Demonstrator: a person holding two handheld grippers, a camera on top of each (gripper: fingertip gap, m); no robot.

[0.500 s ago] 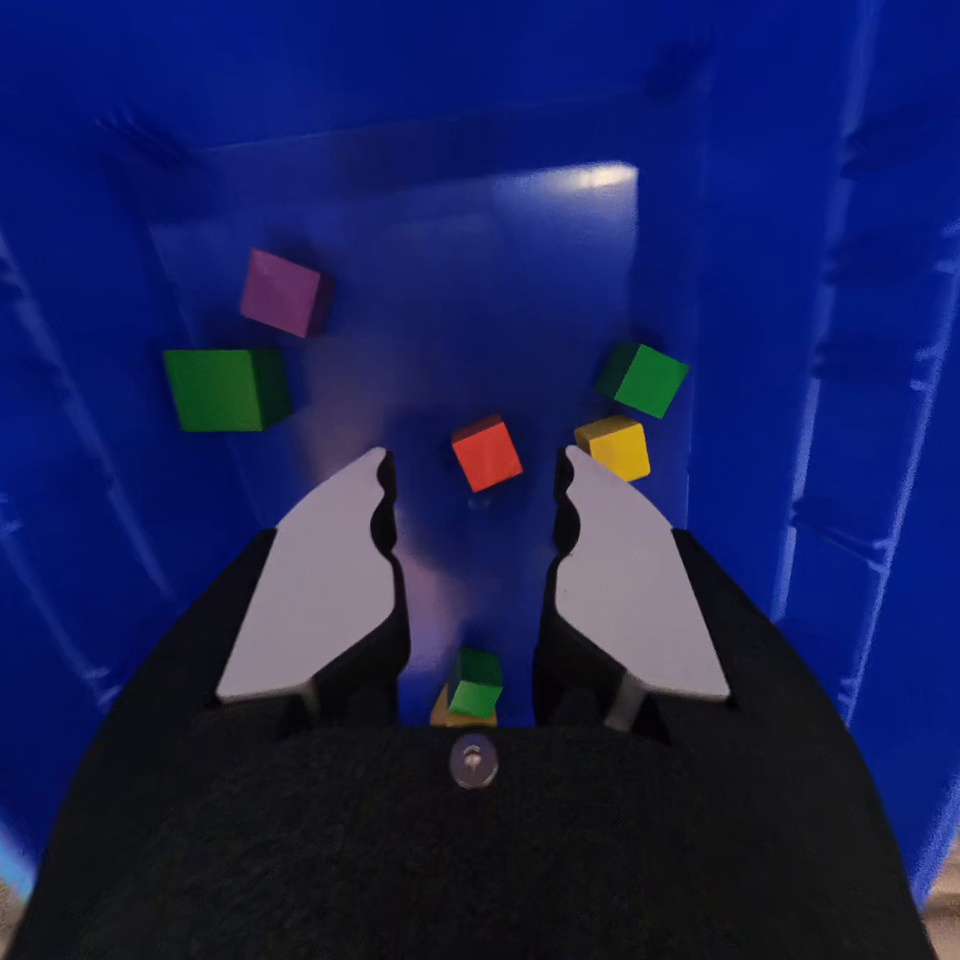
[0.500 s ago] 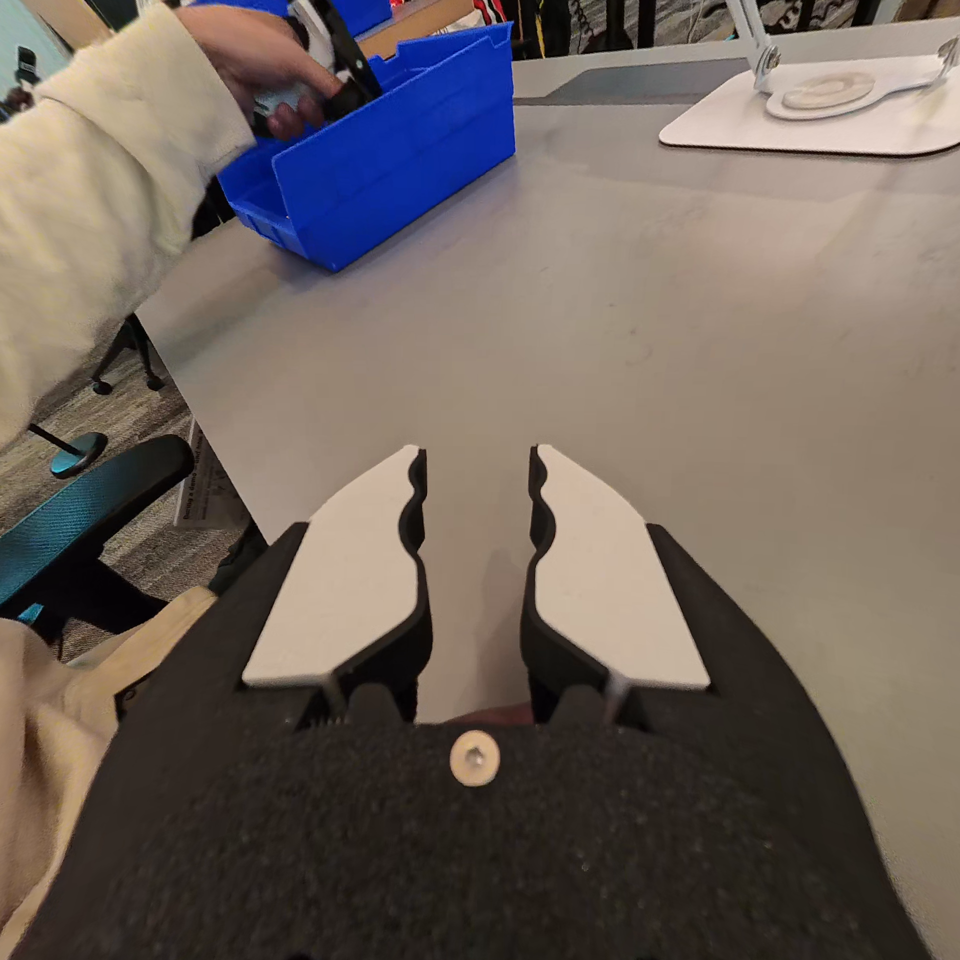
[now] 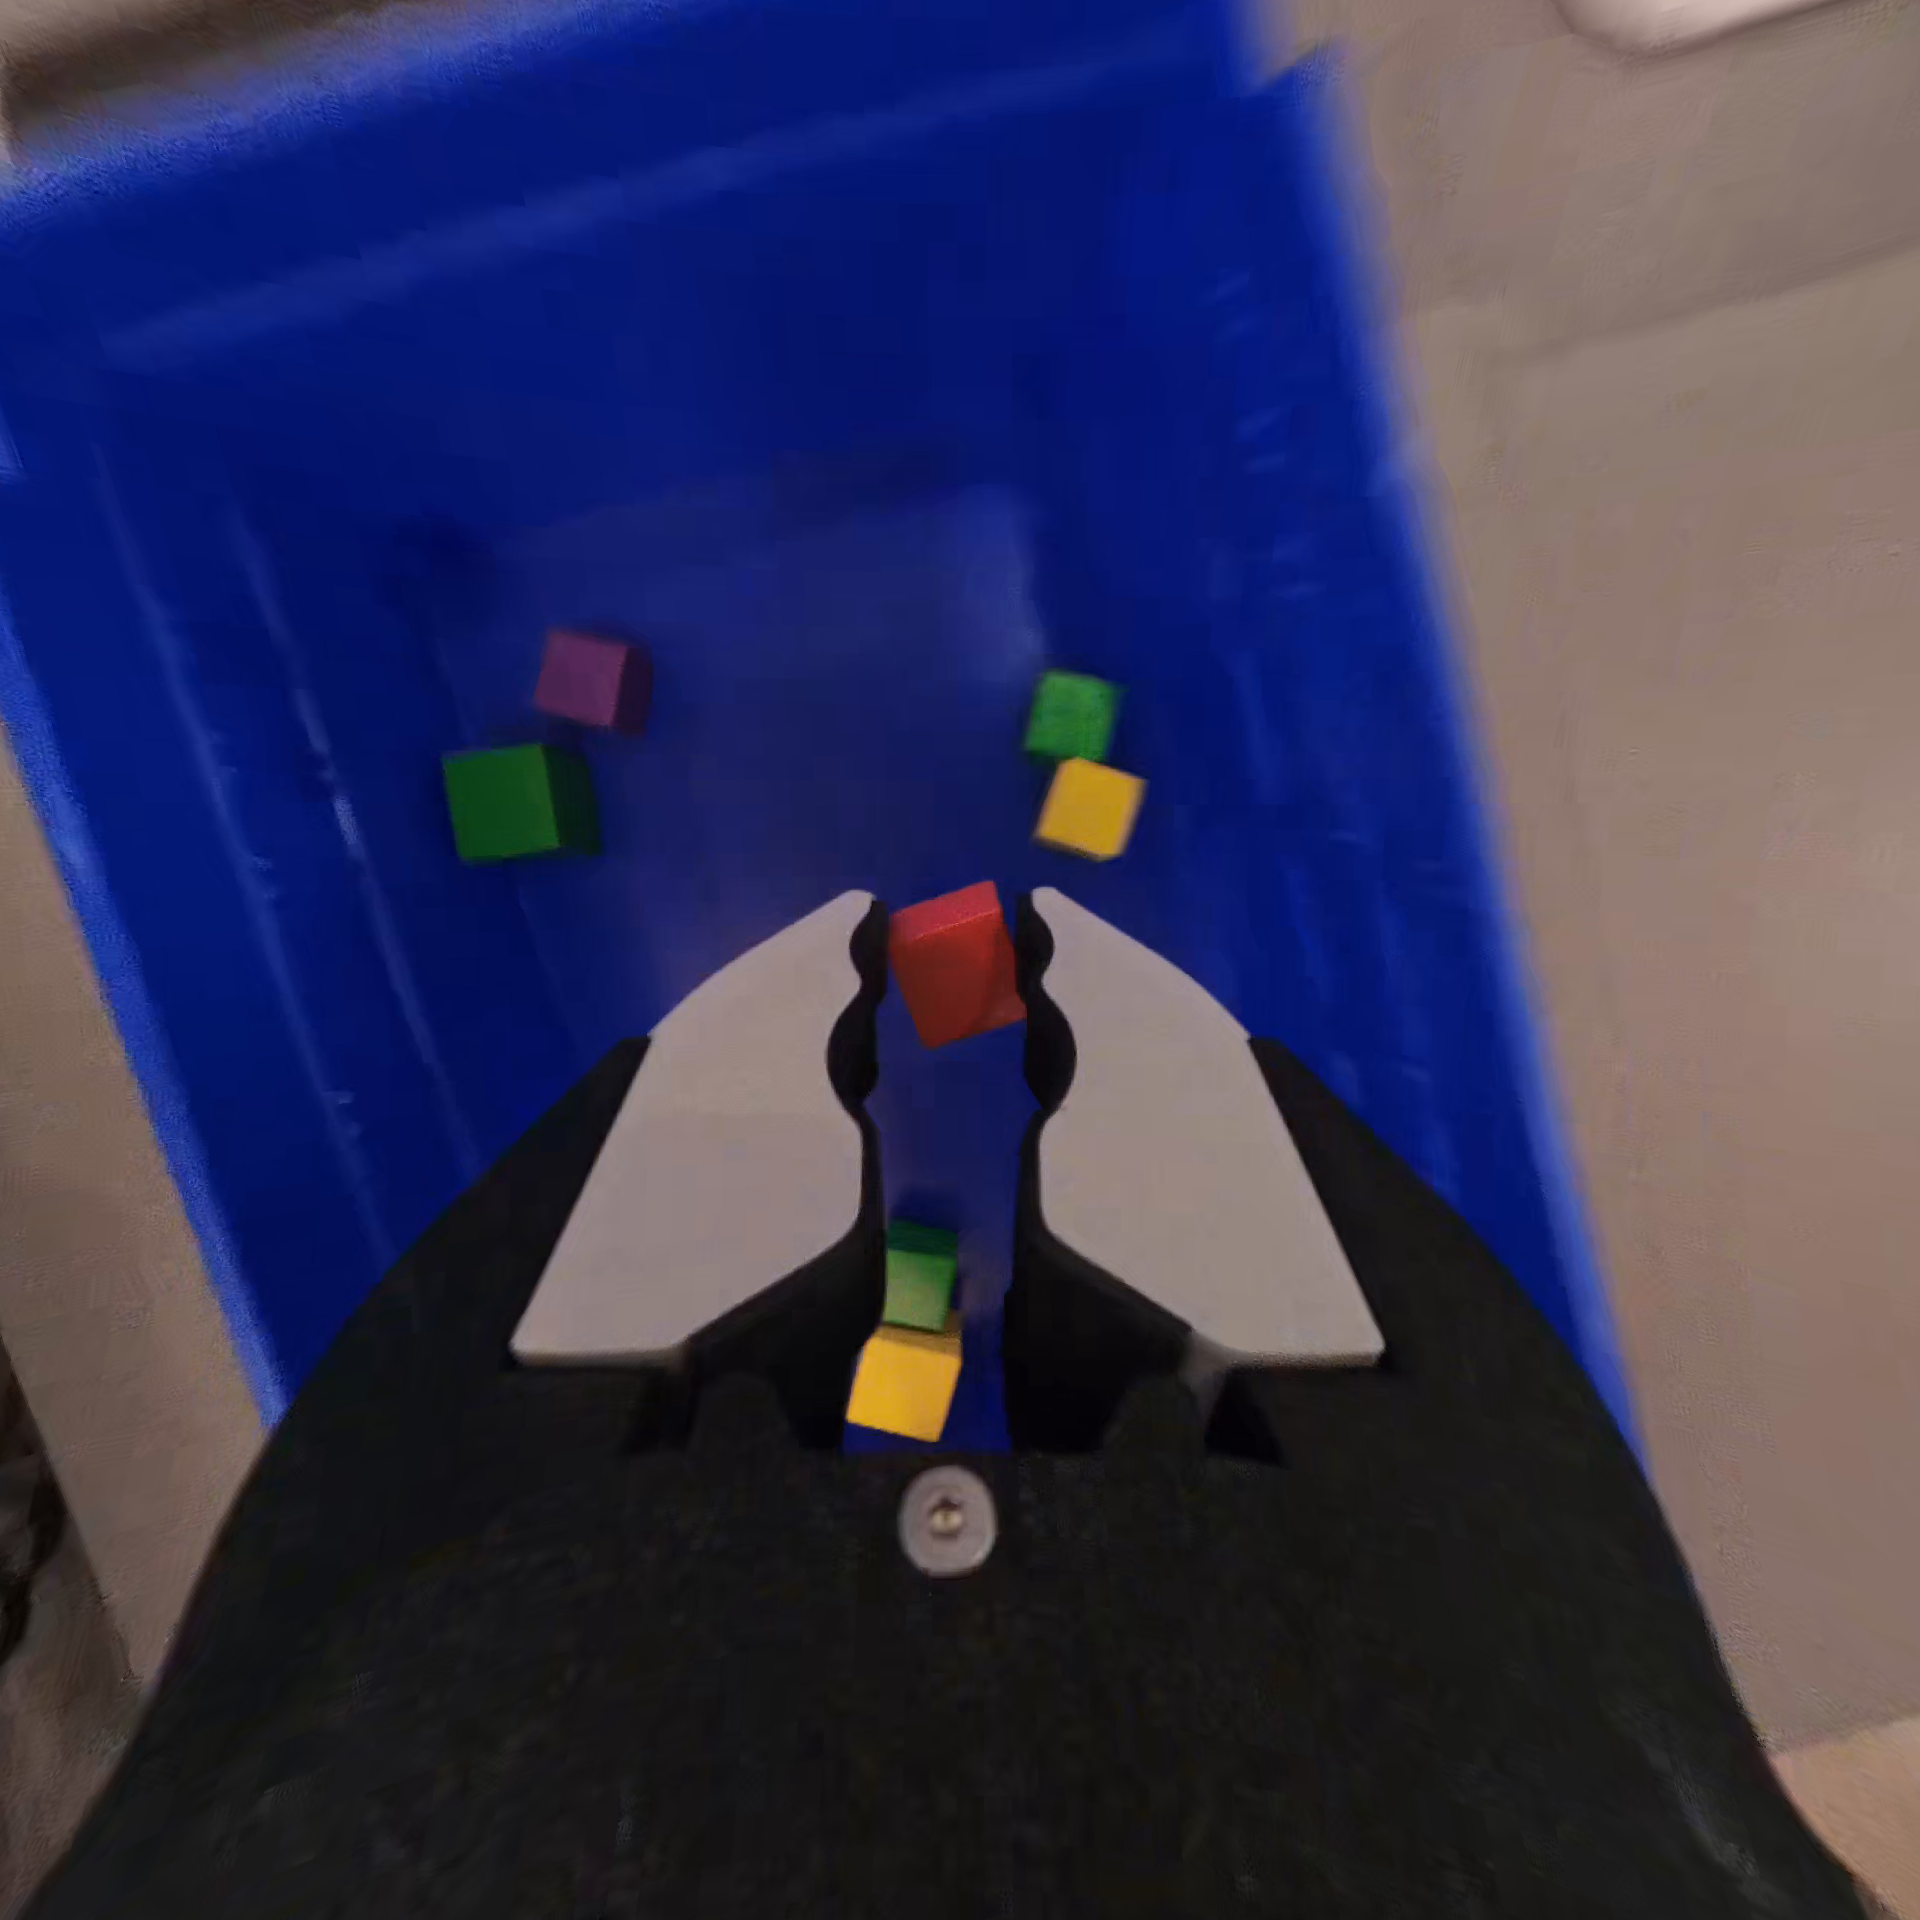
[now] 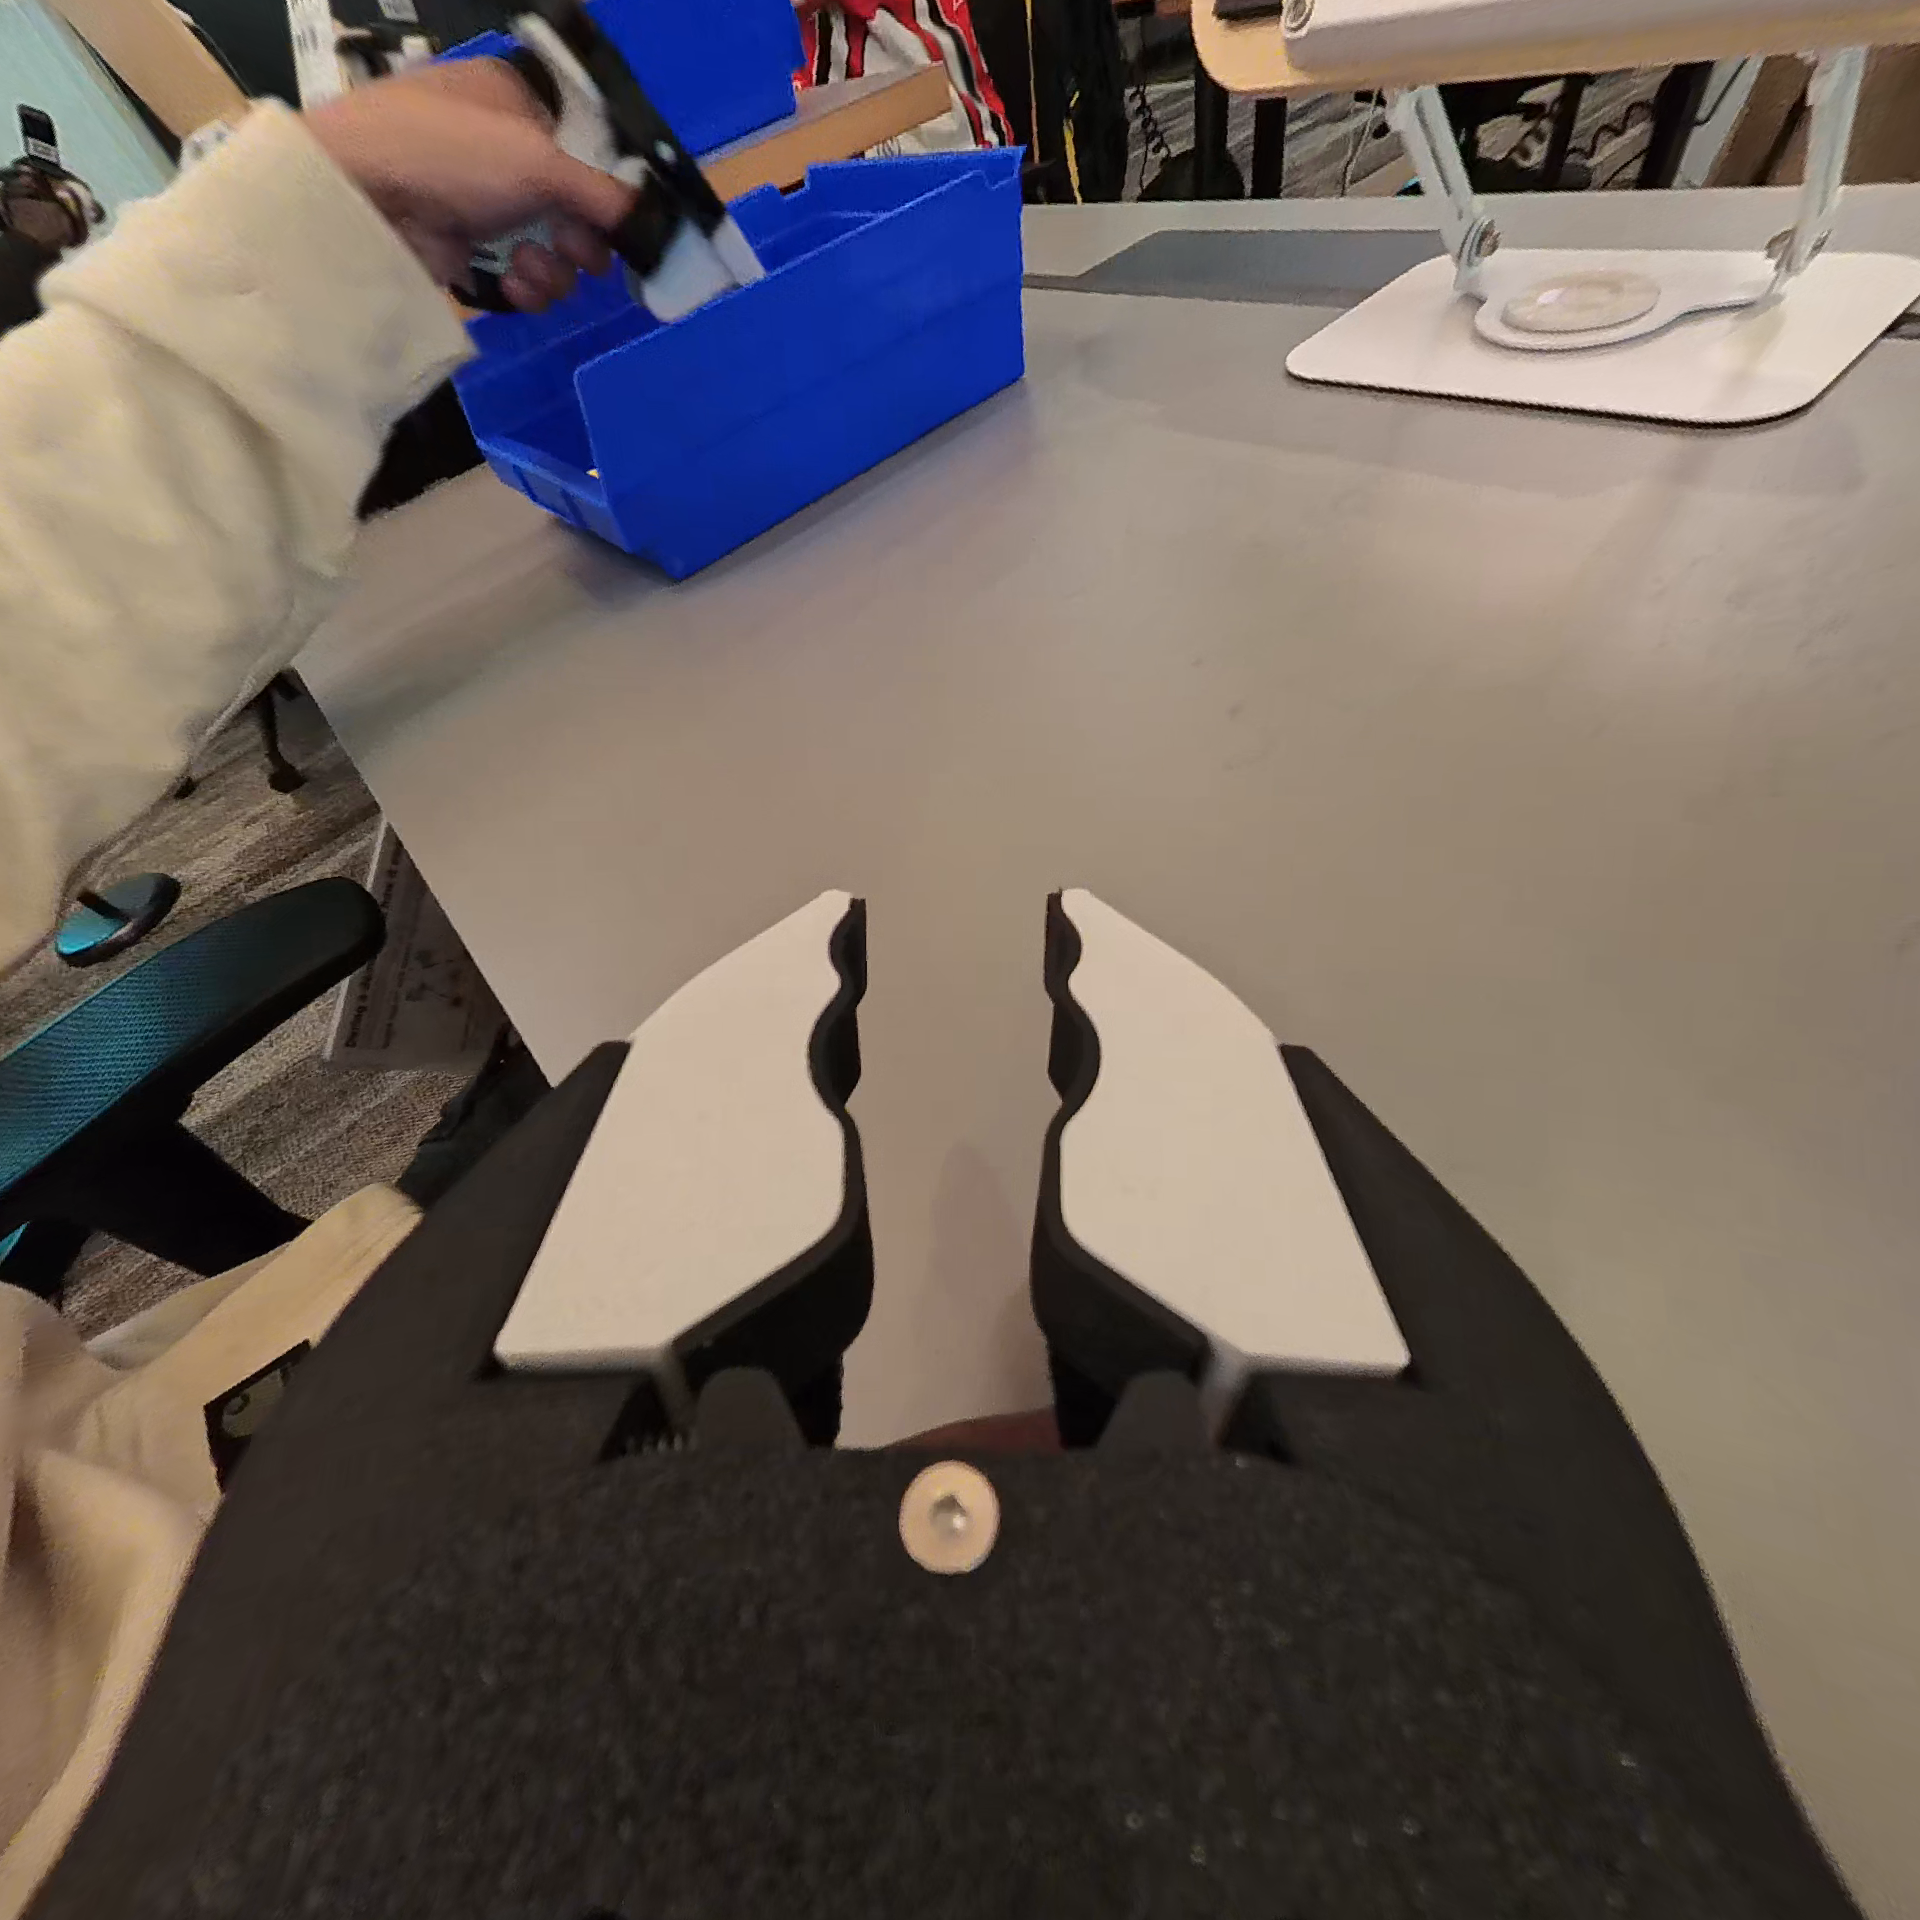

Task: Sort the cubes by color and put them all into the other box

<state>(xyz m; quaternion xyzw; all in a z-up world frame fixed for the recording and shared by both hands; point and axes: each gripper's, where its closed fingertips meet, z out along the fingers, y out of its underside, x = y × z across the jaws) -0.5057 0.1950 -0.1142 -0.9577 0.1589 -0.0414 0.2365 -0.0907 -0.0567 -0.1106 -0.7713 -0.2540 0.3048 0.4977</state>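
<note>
1. The left gripper (image 3: 951,914) pinched a red cube (image 3: 954,961) between its fingertips, the cube tilted and lifted above the floor of the blue box (image 3: 727,364).
2. Below it lay a purple cube (image 3: 590,677) beside a large green cube (image 3: 516,800), a small green cube (image 3: 1072,715) touching a yellow cube (image 3: 1089,807), and another green cube (image 3: 920,1288) against a second yellow cube (image 3: 902,1387) (both seen between the fingers).
3. The right gripper (image 4: 954,909) hung spread and empty over the grey table (image 4: 1351,727), well apart from the box.
</note>
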